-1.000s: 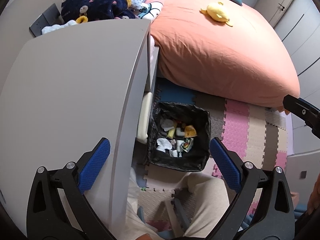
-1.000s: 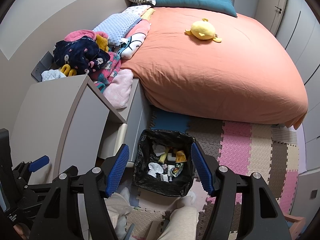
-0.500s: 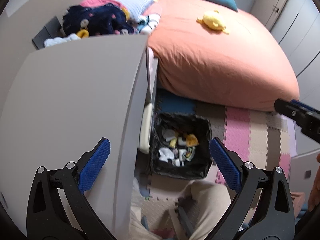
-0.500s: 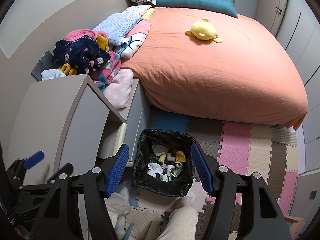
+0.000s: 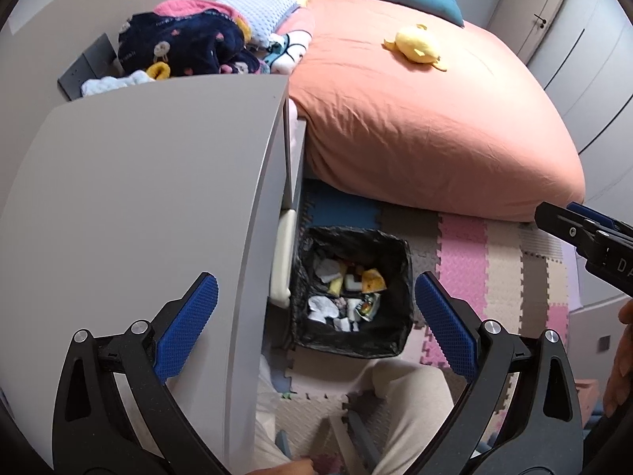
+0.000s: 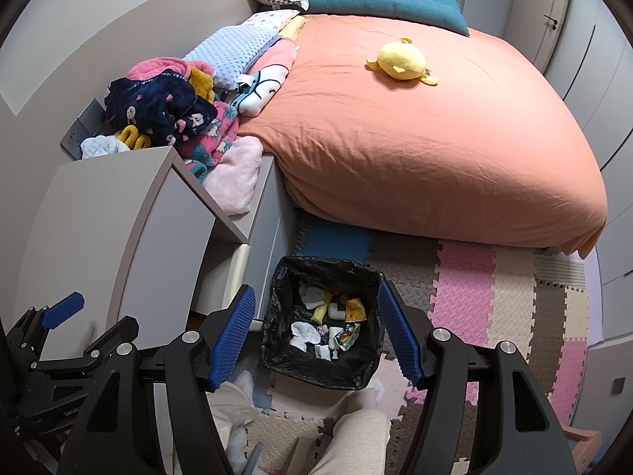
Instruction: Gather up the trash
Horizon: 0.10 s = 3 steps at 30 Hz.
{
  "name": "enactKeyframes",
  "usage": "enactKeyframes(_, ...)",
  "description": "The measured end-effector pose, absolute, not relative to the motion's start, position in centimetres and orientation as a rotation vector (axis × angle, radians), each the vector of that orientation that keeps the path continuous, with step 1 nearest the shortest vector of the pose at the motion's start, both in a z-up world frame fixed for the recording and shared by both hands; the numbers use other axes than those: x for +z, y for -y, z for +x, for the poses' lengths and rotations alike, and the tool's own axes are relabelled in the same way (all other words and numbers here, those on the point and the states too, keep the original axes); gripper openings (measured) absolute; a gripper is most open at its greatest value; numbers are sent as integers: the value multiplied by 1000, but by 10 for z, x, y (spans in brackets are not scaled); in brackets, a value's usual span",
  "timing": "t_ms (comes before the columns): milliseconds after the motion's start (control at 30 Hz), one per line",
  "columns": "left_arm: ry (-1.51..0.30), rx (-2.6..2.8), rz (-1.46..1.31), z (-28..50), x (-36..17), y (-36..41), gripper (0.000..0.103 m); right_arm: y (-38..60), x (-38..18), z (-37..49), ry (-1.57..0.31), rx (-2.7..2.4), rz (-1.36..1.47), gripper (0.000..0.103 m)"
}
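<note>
A square bin with a black liner [image 5: 389, 340] stands on the floor beside the grey desk [image 5: 138, 206]; it also shows in the right wrist view [image 6: 285, 352]. Inside lie several scraps: white paper, yellow wrappers, a small packet. My left gripper [image 5: 314, 324] is open and empty, held high, its left finger over the desk top and its right finger over the bin's right side. My right gripper [image 6: 316, 334] is open and empty, held above the bin. The left gripper also shows at the left edge of the right wrist view [image 6: 63, 308].
A bed with an orange cover [image 6: 415, 138] and a yellow plush toy [image 6: 401, 61] fills the far side. Piled clothes [image 6: 166, 107] lie beyond the desk. Coloured foam mats [image 6: 467, 297] cover the floor. The person's legs [image 6: 356, 435] are below the grippers.
The left gripper has risen and tilted a little, so the bed and bin sit lower in its view. The right gripper has barely moved. Both stay open.
</note>
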<state>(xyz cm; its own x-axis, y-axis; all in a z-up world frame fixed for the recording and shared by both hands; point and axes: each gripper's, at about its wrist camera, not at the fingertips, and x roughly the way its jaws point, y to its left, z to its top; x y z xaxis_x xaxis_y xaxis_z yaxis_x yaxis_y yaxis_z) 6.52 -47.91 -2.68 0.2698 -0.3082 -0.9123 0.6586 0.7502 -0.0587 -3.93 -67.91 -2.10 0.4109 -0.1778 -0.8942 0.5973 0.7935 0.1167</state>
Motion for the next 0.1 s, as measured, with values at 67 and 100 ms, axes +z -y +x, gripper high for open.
enactKeyframes(67, -1126, -668, 359, 66, -28, 478, 97, 679, -21, -39, -1041, -510, 461, 66)
enactKeyframes(100, -1128, -666, 359, 67, -28, 477, 97, 679, -21, -39, -1041, -510, 461, 66)
